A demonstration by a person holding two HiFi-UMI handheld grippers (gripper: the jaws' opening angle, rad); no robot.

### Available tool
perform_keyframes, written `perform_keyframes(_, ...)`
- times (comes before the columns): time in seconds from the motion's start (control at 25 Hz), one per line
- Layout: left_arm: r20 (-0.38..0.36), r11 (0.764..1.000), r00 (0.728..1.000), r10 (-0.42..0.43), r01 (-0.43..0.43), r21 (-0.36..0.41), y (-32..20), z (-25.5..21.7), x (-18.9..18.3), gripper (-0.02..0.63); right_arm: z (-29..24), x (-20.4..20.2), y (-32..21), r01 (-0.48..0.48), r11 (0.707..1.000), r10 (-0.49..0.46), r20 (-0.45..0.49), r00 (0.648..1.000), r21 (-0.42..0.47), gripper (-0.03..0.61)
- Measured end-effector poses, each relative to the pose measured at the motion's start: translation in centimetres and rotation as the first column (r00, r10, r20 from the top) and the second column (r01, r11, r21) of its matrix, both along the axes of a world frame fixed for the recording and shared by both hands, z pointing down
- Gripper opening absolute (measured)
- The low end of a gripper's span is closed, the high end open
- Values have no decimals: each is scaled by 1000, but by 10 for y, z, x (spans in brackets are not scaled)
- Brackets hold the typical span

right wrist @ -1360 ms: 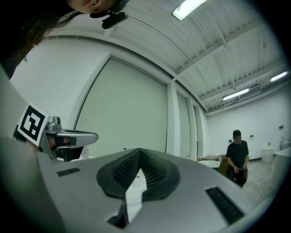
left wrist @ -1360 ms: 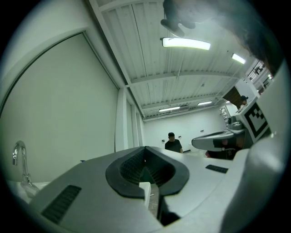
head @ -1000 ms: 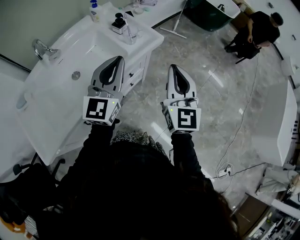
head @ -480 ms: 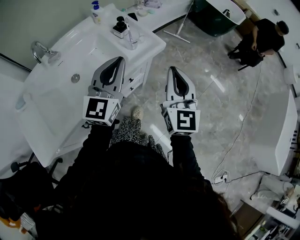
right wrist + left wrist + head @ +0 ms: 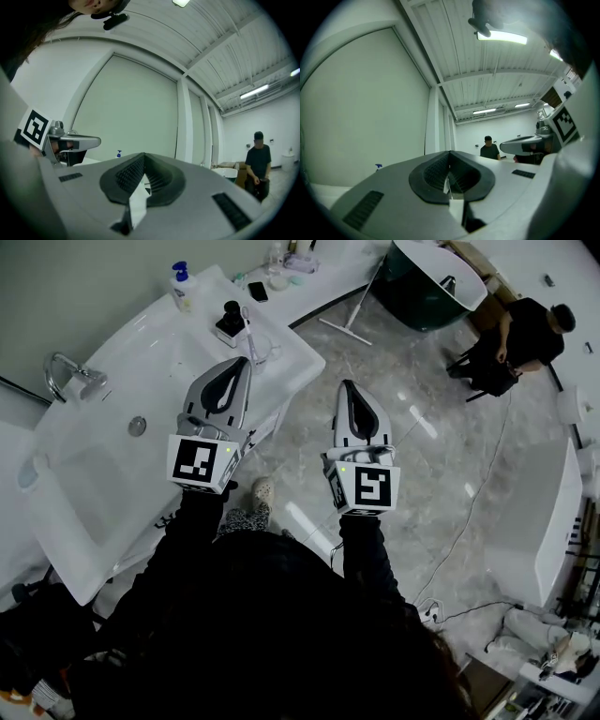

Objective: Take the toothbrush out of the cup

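A clear cup stands on the right corner of the white washbasin, with a toothbrush sticking up out of it. My left gripper is shut and empty, held out level with its tips just short of the cup. My right gripper is also shut and empty, out over the floor to the right of the basin. In the left gripper view the left gripper shows its black pads pressed together. The right gripper looks the same in its own view. Neither gripper view shows the cup.
A black object and a blue-capped soap bottle sit on the basin's rim, with a chrome tap at its left. A person in black crouches at the far right near a dark green tub. A cable runs across the marble floor.
Both grippers, still shut, have moved forward together. The basin corner with the cup has come closer to the left gripper's tips.
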State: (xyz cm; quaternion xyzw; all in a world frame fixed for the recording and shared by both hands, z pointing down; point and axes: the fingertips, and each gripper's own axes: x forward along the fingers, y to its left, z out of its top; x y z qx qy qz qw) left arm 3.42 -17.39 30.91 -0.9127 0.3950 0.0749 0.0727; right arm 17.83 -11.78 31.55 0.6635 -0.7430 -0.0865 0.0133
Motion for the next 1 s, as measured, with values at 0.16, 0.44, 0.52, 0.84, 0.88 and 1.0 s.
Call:
perform_keyframes(0.16, 11, 999, 1000, 8, -9, 37, -27, -13, 16, 9, -1, 10, -34, 8, 1000, -8, 6, 1000, -1, 5)
perform_keyframes(0.44, 40, 1000, 999, 4, -3, -7, -73, 2, 19, 9, 5, 14, -87, 33, 999, -32, 30, 999, -11, 5)
perform_keyframes(0.52, 41, 1000, 999, -13, 13, -10, -86, 4, 16, 9, 7, 11, -100, 46, 999, -46, 33, 998, -25, 5)
perform_keyframes(0.84, 34, 1000, 999, -18, 18, -22, -121, 5, 15, 9, 4, -5, -141, 107, 994, -107, 21, 994, -13, 5)
perform_keyframes(0.88, 33, 1000, 999, -17, 18, -23, -125, 5, 15, 9, 3, -7, -144, 110, 994, -110, 19, 994, -12, 5)
perform_keyframes(1.0, 20, 999, 1000, -24, 24, -36, -134, 5, 13, 9, 4, -9, -151, 117, 993, -117, 12, 993, -14, 5)
